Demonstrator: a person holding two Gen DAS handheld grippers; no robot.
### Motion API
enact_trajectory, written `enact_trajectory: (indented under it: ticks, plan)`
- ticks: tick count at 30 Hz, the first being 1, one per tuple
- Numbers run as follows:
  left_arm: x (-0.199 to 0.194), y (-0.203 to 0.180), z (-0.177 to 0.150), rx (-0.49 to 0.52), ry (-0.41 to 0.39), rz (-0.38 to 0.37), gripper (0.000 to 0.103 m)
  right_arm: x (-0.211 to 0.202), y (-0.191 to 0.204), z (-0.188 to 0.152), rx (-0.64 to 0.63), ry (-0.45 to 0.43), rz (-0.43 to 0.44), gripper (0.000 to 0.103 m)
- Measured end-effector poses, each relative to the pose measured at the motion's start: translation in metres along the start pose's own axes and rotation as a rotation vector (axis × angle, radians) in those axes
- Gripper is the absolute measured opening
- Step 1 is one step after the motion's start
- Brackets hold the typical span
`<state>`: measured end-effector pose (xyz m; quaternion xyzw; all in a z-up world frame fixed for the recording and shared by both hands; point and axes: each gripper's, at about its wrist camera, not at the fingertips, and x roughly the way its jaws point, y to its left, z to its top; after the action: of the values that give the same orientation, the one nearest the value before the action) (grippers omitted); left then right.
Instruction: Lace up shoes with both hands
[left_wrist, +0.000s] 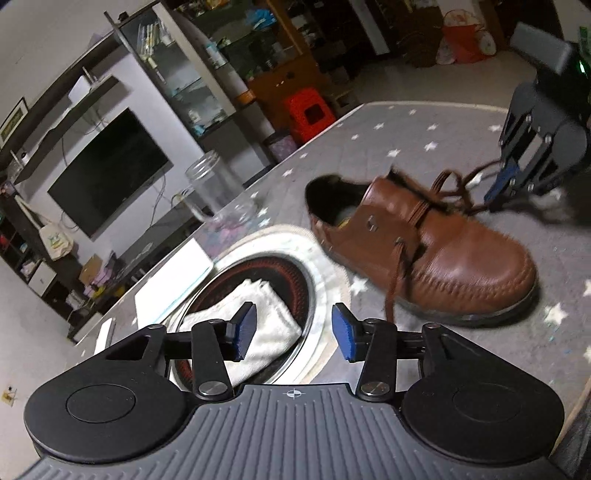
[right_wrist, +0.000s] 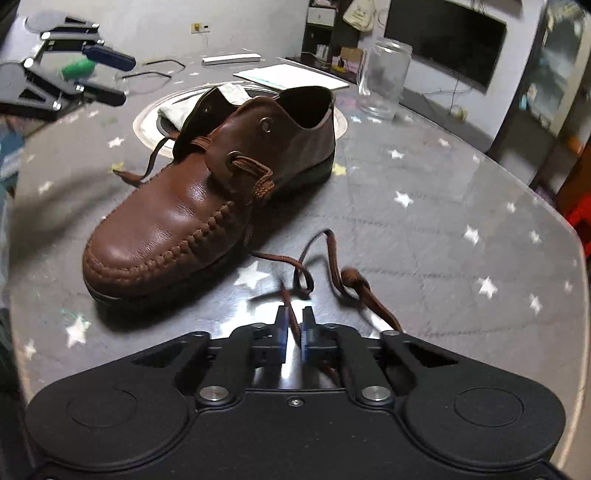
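A brown leather shoe (left_wrist: 424, 251) (right_wrist: 192, 199) lies on a grey star-patterned table (right_wrist: 424, 221). A brown lace (right_wrist: 306, 273) runs from an eyelet on the shoe's right side, loops across the table and passes between the pads of my right gripper (right_wrist: 294, 328), which is shut on it. In the left wrist view that gripper (left_wrist: 496, 194) holds the lace beyond the shoe. The lace's other end (left_wrist: 395, 280) hangs loose off the shoe's near side. My left gripper (left_wrist: 293, 332) is open and holds nothing, a short way left of the shoe's heel.
A round inset in the table (left_wrist: 314, 280) holds a folded white cloth (left_wrist: 255, 328). An empty glass jar (right_wrist: 384, 77) stands behind the shoe, with white papers (right_wrist: 291, 75) beside it. Eyeglasses (right_wrist: 155, 72) lie at the far left. The table edge (right_wrist: 546, 206) curves on the right.
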<state>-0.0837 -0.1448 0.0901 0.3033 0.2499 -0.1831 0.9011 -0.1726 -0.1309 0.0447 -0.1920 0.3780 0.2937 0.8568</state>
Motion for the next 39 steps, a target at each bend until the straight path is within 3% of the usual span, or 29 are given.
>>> enact_trajectory:
  ticks: [8, 17, 19, 22, 24, 30, 39]
  plan:
    - [0.005, -0.007, 0.035, -0.055, -0.056, -0.091, 0.050, -0.035, 0.030, -0.002, -0.155, -0.069, -0.120, 0.002]
    - [0.038, -0.014, 0.065, -0.104, -0.025, -0.145, 0.050, -0.074, 0.056, 0.007, -0.348, -0.166, -0.211, 0.002]
    - [0.047, -0.013, 0.067, -0.109, -0.012, -0.151, 0.043, -0.076, 0.056, 0.009, -0.377, -0.175, -0.220, 0.002]
    - [0.058, -0.008, 0.066, -0.125, 0.008, -0.183, 0.021, -0.073, 0.055, 0.018, -0.430, -0.189, -0.217, 0.002]
    - [0.061, -0.004, 0.063, -0.149, 0.003, -0.218, 0.017, -0.068, 0.057, 0.024, -0.475, -0.200, -0.216, 0.002]
    - [0.051, 0.011, 0.047, -0.157, -0.024, -0.226, 0.016, -0.059, 0.065, 0.039, -0.531, -0.235, -0.200, 0.002]
    - [0.052, 0.032, 0.022, -0.275, -0.046, -0.243, 0.016, -0.027, 0.073, 0.063, -0.608, -0.267, -0.195, 0.002]
